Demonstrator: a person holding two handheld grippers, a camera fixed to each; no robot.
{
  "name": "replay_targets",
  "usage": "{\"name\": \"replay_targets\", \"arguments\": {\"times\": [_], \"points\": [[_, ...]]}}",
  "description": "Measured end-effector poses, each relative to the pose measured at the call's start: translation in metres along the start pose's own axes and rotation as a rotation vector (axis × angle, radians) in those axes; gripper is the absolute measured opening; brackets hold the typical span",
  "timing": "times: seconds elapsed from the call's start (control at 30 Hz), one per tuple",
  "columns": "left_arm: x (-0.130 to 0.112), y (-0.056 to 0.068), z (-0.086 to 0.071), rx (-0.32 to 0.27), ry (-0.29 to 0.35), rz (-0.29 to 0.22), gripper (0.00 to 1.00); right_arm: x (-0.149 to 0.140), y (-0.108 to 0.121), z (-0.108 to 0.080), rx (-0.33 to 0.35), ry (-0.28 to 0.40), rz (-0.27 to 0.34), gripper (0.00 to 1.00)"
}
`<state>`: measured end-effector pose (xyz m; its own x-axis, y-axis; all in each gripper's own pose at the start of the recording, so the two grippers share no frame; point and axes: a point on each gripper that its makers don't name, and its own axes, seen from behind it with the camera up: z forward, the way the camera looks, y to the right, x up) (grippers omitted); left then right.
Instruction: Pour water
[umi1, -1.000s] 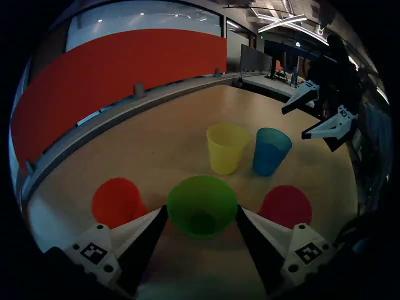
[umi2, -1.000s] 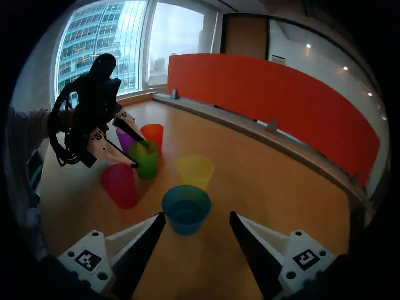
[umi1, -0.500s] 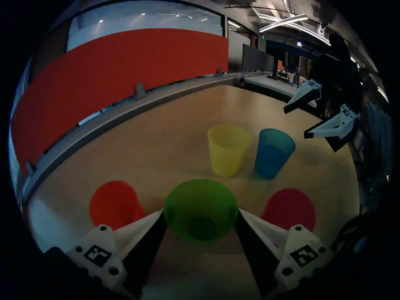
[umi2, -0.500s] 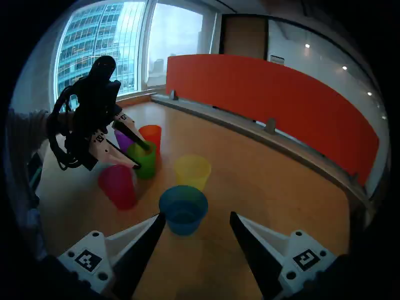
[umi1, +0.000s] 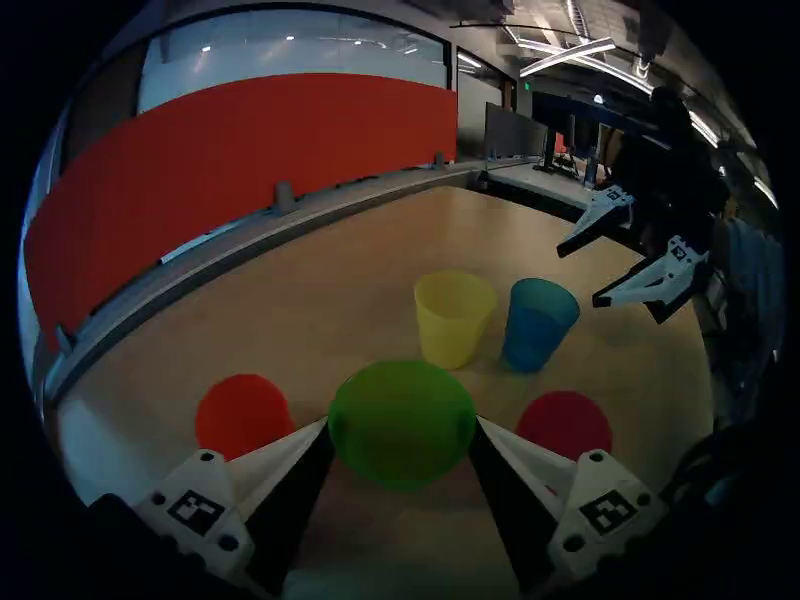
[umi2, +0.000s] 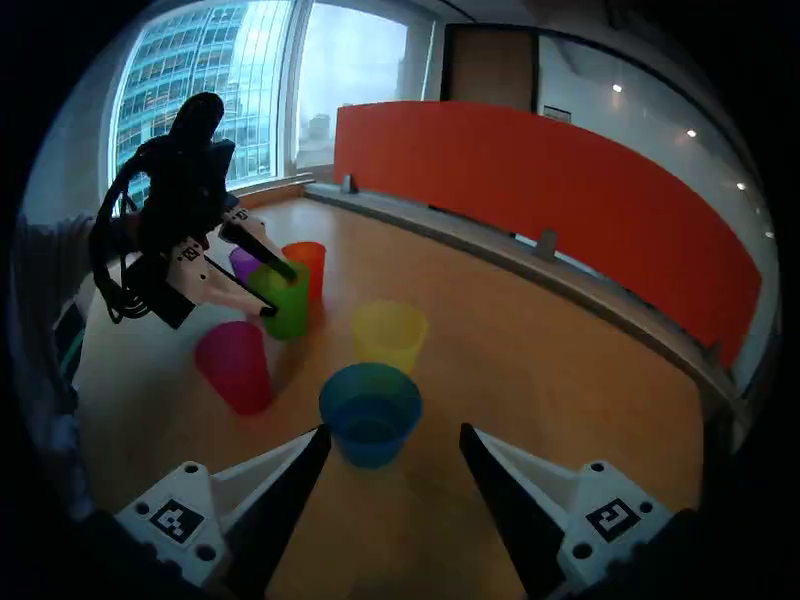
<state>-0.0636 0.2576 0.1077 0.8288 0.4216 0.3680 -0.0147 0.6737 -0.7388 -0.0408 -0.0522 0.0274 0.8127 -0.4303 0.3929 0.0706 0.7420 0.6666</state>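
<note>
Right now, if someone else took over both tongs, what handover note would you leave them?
Left tongs: shut on the green cup, which is upright. I cannot tell whether it is off the table.
Right tongs: open, with the blue cup just ahead of the fingertips, not gripped.
Nearby: the yellow cup stands beside the blue one. The pink cup, orange cup and purple cup are near the green one.
Done: green cup grasped.
Left: probably take or steady the blue cup, then pour. Which cup holds water is not visible.
</note>
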Motion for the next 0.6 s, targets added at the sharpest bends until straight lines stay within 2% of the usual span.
{"name": "replay_targets", "arguments": {"times": [0.27,0.6], "points": [[0.013,-0.003,-0.017,0.022,0.055,0.014,0.87,-0.008,-0.006,0.011,0.011,-0.019,-0.009,1.00],[0.031,-0.006,-0.037,0.033,0.122,-0.003,0.87,-0.014,-0.013,0.027,0.023,-0.029,-0.009,1.00]]}}
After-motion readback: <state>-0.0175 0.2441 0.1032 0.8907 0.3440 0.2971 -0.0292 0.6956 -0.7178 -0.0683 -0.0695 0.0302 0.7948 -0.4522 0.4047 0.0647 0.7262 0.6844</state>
